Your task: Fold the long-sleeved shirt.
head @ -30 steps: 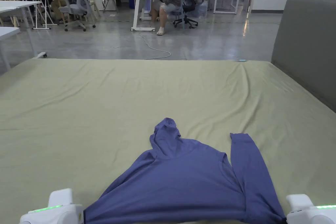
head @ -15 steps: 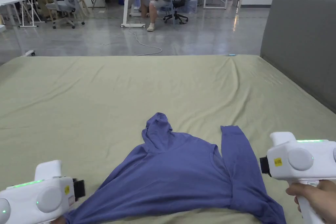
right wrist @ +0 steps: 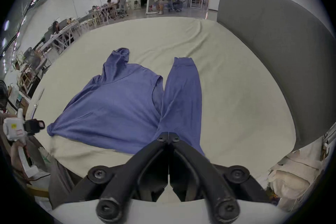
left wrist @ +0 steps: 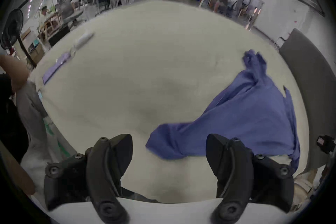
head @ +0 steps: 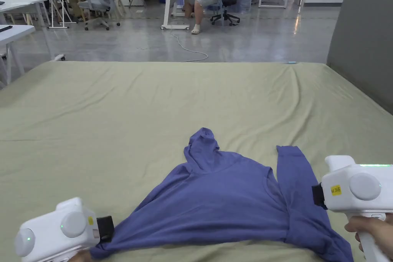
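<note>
The blue shirt (head: 226, 197) lies spread at the bed's (head: 153, 94) near edge, unfolded, the left gripper (left wrist: 169, 151) gaping empty beside its corner, the right gripper (right wrist: 168, 138) closed on nothing above the sleeve (right wrist: 181, 93), which likely needs folding inward next

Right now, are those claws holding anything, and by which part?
Nothing is held. The left claw stands wide open at the blue shirt's near corner without pressing it; the right claw is shut, with no cloth visibly pinched.
</note>
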The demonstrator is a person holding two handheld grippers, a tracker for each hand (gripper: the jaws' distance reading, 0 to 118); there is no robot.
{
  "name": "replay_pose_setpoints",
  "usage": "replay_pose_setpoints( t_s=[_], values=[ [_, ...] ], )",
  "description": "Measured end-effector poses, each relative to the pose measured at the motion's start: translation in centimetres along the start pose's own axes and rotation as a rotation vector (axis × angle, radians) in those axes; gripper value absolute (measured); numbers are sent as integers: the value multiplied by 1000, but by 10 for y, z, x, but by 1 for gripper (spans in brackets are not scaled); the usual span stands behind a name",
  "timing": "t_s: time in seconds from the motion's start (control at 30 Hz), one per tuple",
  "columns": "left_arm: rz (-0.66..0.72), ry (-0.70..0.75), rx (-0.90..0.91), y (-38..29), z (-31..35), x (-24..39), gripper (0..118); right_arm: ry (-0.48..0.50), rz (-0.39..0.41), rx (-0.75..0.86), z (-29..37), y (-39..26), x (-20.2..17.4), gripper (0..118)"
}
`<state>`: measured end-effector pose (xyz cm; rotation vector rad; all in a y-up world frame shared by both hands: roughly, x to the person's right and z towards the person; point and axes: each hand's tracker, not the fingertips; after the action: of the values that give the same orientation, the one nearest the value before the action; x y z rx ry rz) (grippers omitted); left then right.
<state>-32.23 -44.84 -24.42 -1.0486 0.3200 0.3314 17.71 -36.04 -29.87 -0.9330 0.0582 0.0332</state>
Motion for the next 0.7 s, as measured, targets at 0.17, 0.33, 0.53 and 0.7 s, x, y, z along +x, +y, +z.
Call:
replay_pose_setpoints(
  t_s=[0.17, 0.33, 0.53, 0.7],
  values=[
    [23, 23, -76, 0, -48, -3, 85, -2, 21, -25, -12, 1, -10, 0],
    [-48, -37, 26, 0, -40, 7, 0, 7, 23, -47, -23, 0, -10, 0],
    [-47, -73, 78, 6, -6, 22, 0, 22, 81, -18, -39, 32, -17, 0],
    [-78, -89, 102, 20, -1, 38, 0, 171, 123, 112, -66, 112, -30, 118]
  ],
)
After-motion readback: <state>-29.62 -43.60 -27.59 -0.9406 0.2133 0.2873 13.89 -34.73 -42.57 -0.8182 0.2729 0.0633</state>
